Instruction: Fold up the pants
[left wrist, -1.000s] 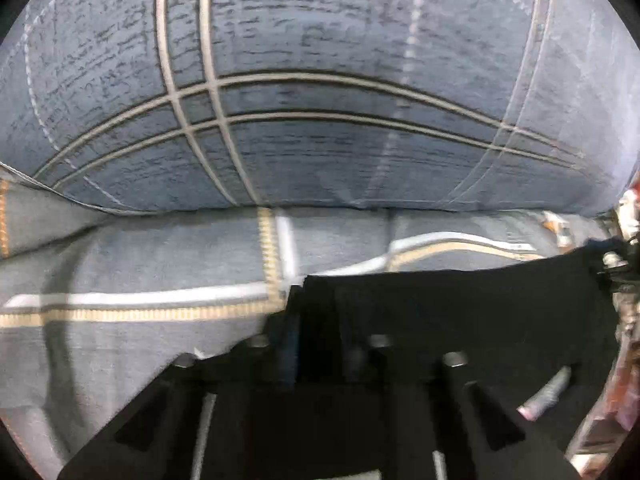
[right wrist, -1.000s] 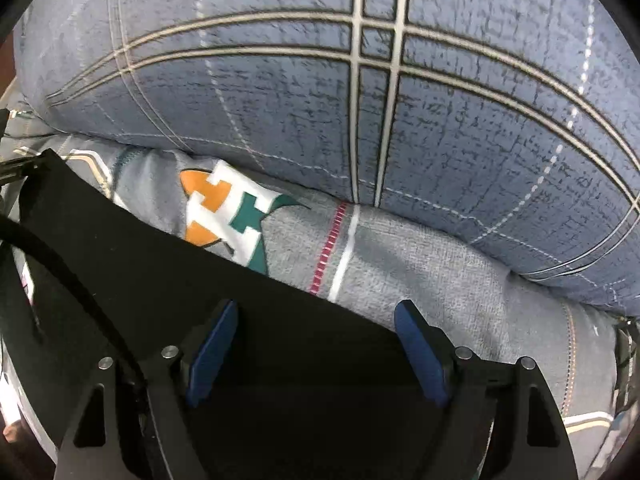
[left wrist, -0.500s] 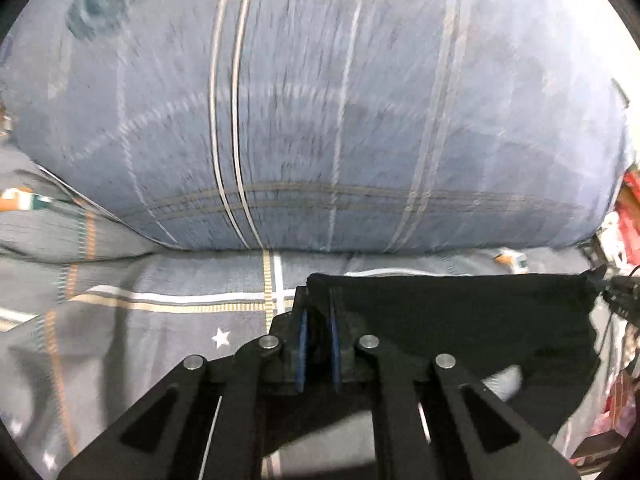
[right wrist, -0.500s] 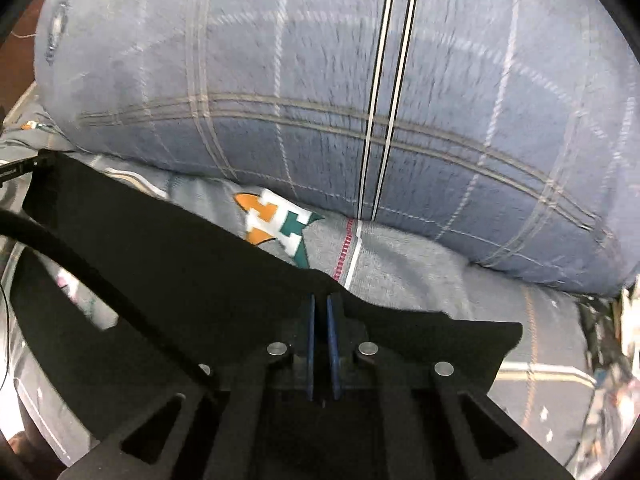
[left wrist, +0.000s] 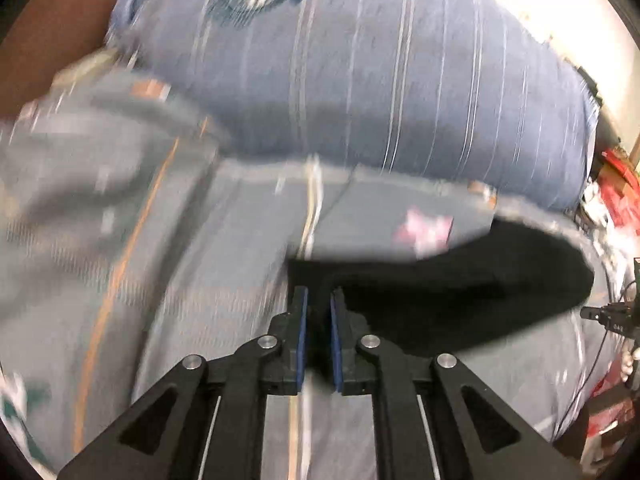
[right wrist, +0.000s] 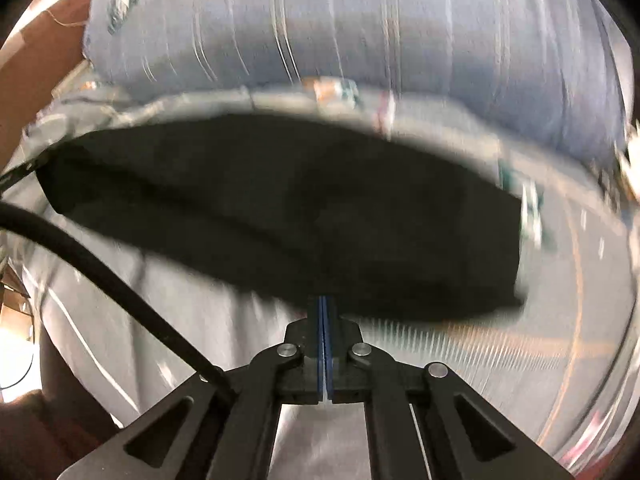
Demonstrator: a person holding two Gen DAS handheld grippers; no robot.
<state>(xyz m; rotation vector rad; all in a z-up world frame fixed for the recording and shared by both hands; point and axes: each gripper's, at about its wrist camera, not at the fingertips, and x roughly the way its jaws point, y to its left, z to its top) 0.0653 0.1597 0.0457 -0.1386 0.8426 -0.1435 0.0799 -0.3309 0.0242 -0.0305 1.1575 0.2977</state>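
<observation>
The black pants (right wrist: 280, 208) are held stretched sideways above the bed (left wrist: 200, 280), gripped by the left gripper (left wrist: 318, 312) and right gripper (right wrist: 323, 316), fingers nearly closed.

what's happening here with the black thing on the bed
A person is folding black pants on a grey patterned bedsheet, with a handheld tool in each hand. The left tool pinches one edge of the fabric, its pads nearly together. The right tool is clamped shut on another edge. The pants hang spread between them, in front of a big blue plaid pillow. Both views are motion-blurred, so the fold looks mid-move.
</observation>
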